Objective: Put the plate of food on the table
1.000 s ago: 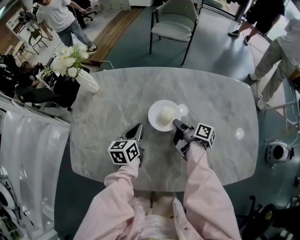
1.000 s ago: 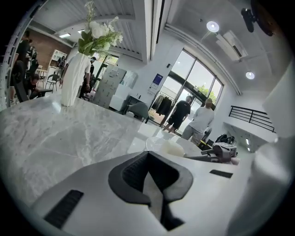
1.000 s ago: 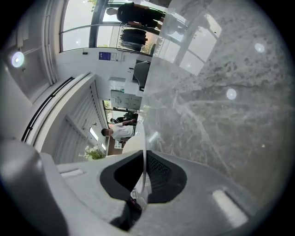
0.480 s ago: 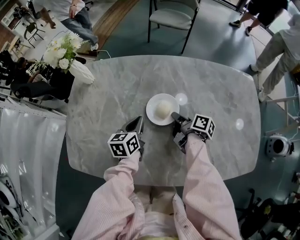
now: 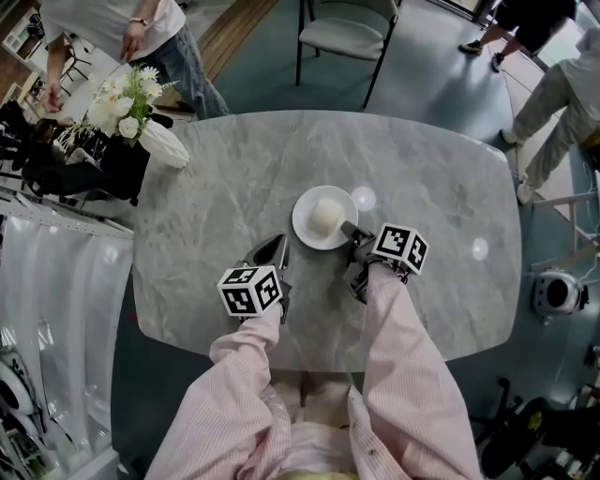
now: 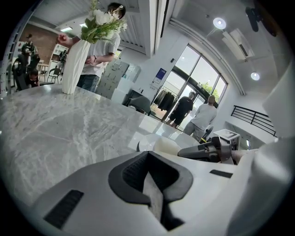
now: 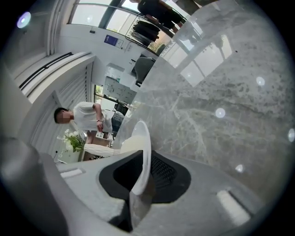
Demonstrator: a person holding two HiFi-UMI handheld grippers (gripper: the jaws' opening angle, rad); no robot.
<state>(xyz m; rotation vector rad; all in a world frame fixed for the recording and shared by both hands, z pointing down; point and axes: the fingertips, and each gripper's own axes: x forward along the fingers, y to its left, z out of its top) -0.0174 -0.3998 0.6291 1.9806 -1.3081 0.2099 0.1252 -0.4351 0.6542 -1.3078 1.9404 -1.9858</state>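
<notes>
A white plate [image 5: 304,228] with a pale round bun [image 5: 325,217] rests flat on the grey marble table [image 5: 234,178], near its middle. My right gripper [image 5: 348,230] reaches the plate's near-right rim. In the right gripper view the rim [image 7: 143,146] stands edge-on between the pads, which still touch it while the jaws are opening. My left gripper [image 5: 278,244] lies on the table just left of the plate, shut and empty. The left gripper view shows the plate [image 6: 146,141] and the right gripper [image 6: 203,151] ahead.
A white vase of flowers [image 5: 141,117] stands at the table's far left corner. A person [image 5: 141,28] stands beside it. A chair [image 5: 347,37] is beyond the far edge, and more people stand at the upper right.
The plate has stayed on the table with my right gripper at its rim. The person at the upper left has walked closer to the flowers. My left gripper has not moved.
</notes>
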